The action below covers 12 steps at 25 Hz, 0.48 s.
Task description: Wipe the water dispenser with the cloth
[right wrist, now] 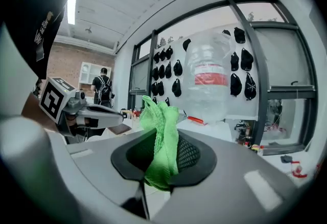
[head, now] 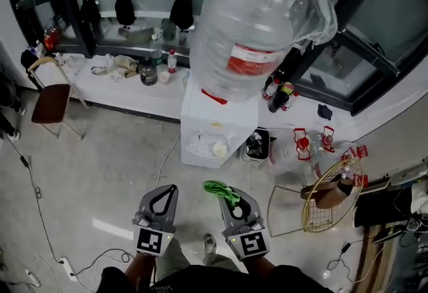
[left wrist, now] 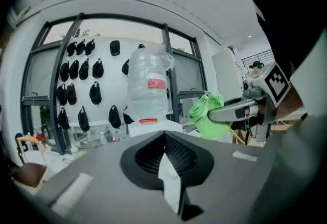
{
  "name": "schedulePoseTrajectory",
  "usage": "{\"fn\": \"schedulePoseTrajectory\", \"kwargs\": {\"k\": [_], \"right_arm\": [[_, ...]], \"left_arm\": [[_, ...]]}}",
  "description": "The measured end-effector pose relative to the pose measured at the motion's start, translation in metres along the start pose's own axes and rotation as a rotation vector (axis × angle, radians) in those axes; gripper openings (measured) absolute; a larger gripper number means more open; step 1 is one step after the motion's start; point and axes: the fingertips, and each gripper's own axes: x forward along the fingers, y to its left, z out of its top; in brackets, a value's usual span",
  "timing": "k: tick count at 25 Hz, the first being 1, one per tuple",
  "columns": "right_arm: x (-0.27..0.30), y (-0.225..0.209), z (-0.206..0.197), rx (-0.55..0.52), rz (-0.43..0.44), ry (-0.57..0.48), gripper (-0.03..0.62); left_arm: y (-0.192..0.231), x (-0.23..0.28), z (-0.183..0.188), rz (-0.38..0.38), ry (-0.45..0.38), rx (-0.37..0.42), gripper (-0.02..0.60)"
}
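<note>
A white water dispenser (head: 207,126) stands ahead against the window ledge, with a big clear bottle (head: 251,31) with a red label on top. The same dispenser (left wrist: 153,127) with its bottle (left wrist: 148,85) shows far off in the left gripper view, and the bottle (right wrist: 210,85) also in the right gripper view. My right gripper (head: 231,199) is shut on a green cloth (head: 221,190), which sticks up between the jaws (right wrist: 161,136). My left gripper (head: 162,199) is shut and holds nothing. Both hang low, well short of the dispenser.
A long white ledge (head: 127,87) carries bottles and clutter. A brown chair (head: 50,101) stands at the left. A wire basket (head: 321,201), red items (head: 314,143) and a dark bin (head: 256,144) sit right of the dispenser. Cables (head: 33,191) trail over the floor.
</note>
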Motion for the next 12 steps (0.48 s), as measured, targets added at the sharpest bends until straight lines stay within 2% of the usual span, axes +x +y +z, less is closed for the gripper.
{"fn": "schedulePoseTrajectory", "kwargs": {"k": [8,12], "right_arm": [[-0.039,-0.024,0.044,-0.030,0.002,-0.074,0.080],[-0.056,-0.028,0.056,-0.041,0.022,-0.108,0.080]], "left_arm": [[-0.027,-0.021,0.065,0.039,-0.071,0.056,0.002],[-0.045,-0.030,0.079,0.039,-0.098,0.108,0.002]]}}
